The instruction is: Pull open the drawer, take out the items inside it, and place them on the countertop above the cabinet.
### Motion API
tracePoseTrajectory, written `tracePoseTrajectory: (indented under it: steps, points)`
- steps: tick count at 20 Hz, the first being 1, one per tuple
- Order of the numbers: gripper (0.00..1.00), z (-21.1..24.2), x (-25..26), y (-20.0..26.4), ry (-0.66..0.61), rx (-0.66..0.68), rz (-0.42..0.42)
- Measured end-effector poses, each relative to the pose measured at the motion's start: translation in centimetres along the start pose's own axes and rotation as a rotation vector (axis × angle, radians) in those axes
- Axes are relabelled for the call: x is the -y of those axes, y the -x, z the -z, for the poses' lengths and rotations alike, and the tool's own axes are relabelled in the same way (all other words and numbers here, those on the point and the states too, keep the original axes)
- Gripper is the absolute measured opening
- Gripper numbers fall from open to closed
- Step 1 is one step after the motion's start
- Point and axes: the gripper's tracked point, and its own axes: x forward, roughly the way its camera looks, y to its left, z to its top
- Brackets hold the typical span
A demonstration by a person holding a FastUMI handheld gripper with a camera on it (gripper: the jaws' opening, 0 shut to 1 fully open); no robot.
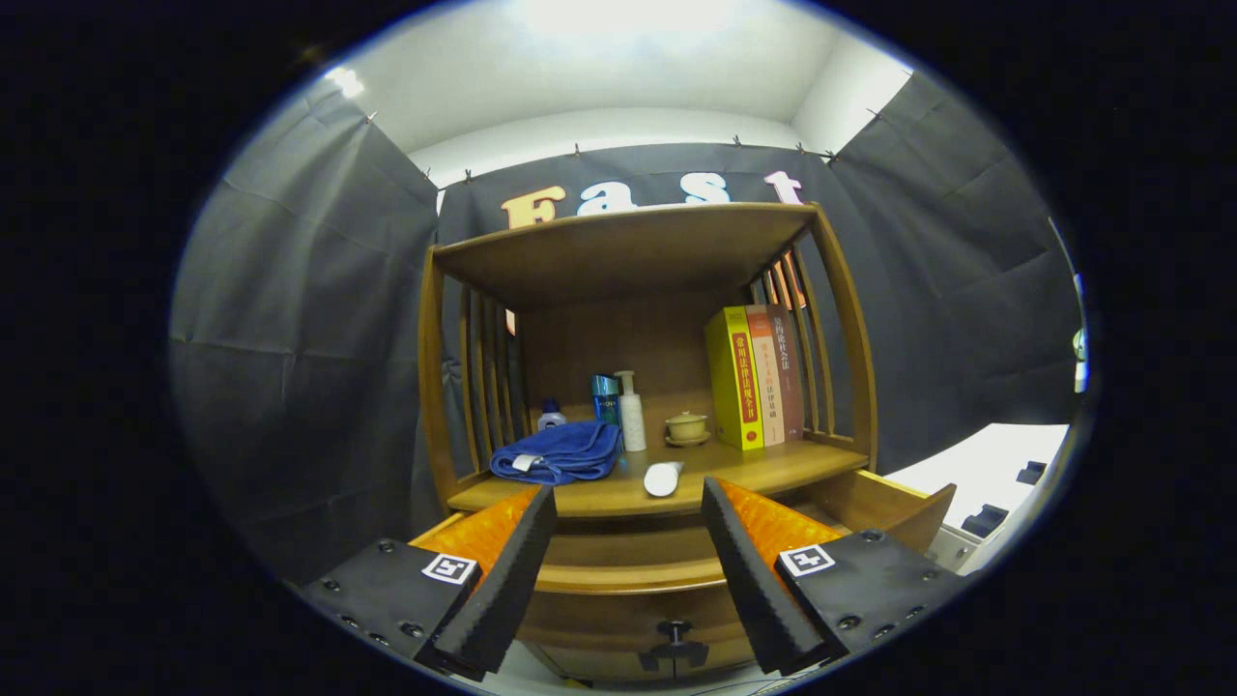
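I count one gripper (pixel 628 503), my own, its two fingers (pixel 503 580) spread apart on nothing. One drawer (pixel 628 570) stands open at 6 o'clock, bearing one knob (pixel 674 633). On one countertop (pixel 773 469): three books (pixel 754 377) at 2 o'clock, one lidded cup (pixel 687 426), three bottles (pixel 630 411) at 12 o'clock, one blue towel (pixel 560 451) at 10 o'clock, one white tube (pixel 663 478) lying down.

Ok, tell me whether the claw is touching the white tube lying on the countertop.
Apart. In the gripper view the open claw holds nothing; the white tube lies ahead of its fingertips on the countertop.
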Motion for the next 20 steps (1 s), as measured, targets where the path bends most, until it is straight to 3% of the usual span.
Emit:
tracePoseTrajectory:
  steps: [15,20]
  points:
    - [0.98,11.4,2.4,0.4,0.023,-0.116,0.031]
    - [0.98,12.8,3.3,0.2,0.076,-0.133,0.063]
